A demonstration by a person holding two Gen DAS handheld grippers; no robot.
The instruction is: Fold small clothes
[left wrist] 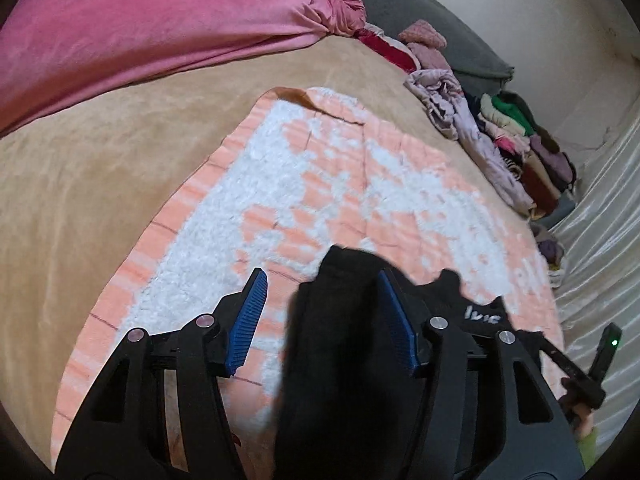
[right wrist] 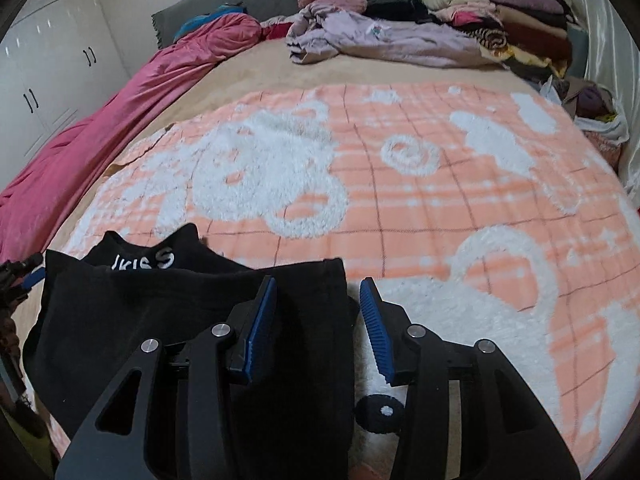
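black garment (right wrist: 120, 308) hides part of left gripper (left wrist: 320, 320) fingers.

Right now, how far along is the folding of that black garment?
Done: the black garment lies on the orange-and-white blanket, apparently folded over once. In hand: the left gripper and right gripper straddle its edges, jaws open. Left: finishing it, then the unfolded lilac garment by the stacked clothes.

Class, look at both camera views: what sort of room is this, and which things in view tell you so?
Most likely a bedroom. The work surface is a bed spread with a peach-and-white blanket; a pink duvet lies bunched along one side, piles of clothes sit at the far end, and white wardrobe doors line the wall.
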